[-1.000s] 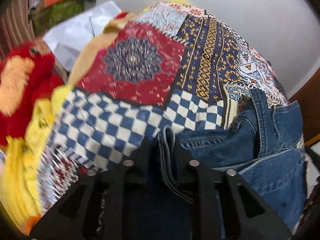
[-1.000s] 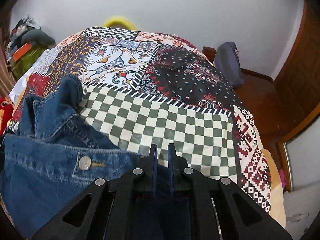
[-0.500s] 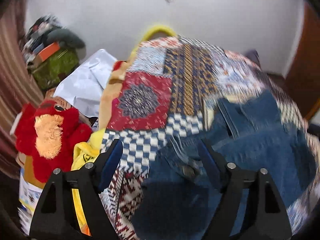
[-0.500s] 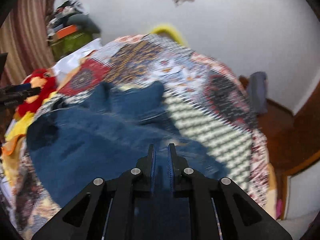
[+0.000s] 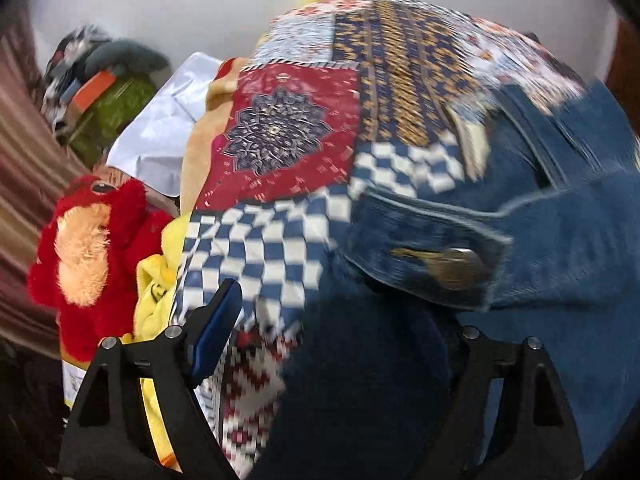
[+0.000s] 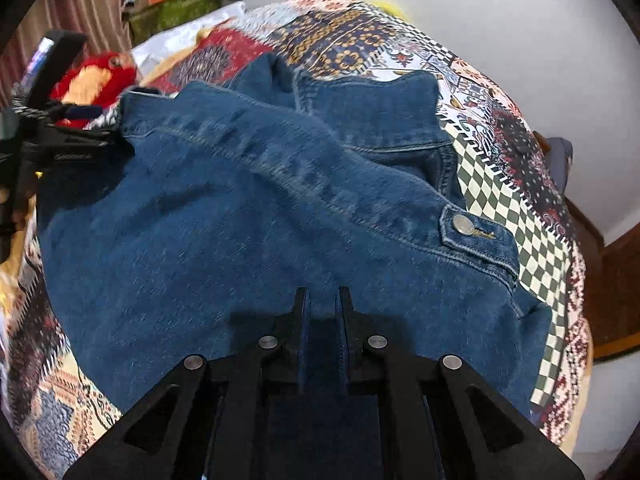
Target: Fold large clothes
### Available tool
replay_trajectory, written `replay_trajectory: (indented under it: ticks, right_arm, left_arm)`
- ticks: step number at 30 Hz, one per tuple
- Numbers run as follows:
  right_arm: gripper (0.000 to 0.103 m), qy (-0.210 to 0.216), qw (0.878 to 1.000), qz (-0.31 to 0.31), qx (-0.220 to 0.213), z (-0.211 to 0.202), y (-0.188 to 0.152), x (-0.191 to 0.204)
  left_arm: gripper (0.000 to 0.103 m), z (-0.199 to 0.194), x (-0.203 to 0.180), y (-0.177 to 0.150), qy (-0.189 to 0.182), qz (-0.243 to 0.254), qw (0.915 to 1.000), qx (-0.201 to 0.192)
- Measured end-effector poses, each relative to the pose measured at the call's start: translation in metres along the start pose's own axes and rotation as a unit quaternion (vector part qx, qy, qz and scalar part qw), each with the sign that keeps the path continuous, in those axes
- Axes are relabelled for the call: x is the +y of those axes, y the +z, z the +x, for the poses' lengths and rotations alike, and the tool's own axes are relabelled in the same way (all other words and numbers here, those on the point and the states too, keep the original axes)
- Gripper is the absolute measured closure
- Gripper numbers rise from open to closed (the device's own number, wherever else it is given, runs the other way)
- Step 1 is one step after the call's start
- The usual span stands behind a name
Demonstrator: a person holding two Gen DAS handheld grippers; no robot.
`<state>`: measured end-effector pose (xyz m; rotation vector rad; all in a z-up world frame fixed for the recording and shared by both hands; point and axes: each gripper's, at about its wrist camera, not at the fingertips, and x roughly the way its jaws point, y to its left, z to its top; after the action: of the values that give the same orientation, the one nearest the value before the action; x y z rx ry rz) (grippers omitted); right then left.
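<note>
A blue denim jacket [image 6: 240, 220] lies spread on the patchwork bed cover [image 6: 500, 200], collar at the far side and a buttoned cuff [image 6: 476, 236] on the right. My right gripper [image 6: 322, 296] is shut on a fold of the jacket's near edge. In the left wrist view the jacket [image 5: 560, 240] fills the right side, blurred. My left gripper [image 5: 340, 320] is opening, its jaws wide. Dark denim lies loose between them, untouched by the blue pad [image 5: 216, 328]. Cloth hides its right fingertip. The left gripper [image 6: 60, 136] also shows at the jacket's far left corner.
A red plush toy [image 5: 92, 248] and yellow cloth [image 5: 156, 292] lie off the bed's left side, with a white sheet [image 5: 160, 128] and a pile with a green bag [image 5: 112, 108] behind. Striped curtain [image 5: 20, 160] on the left. Wooden trim [image 6: 616, 280] on the right.
The left gripper has let go of the denim fold and opened wide. The right gripper stayed shut on the cloth and swung, so the jacket now lies spread before it.
</note>
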<state>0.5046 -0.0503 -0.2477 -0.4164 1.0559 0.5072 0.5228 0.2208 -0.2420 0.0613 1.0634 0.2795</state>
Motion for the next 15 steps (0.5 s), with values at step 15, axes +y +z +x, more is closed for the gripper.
replay_trajectory:
  ticks: [15]
  right_arm:
    - [0.095, -0.164, 0.986, -0.029, 0.021, 0.007, -0.031, -0.041]
  left_arm:
    - [0.002, -0.003, 0.04, -0.011, 0.038, -0.032, 0.9988, -0.005]
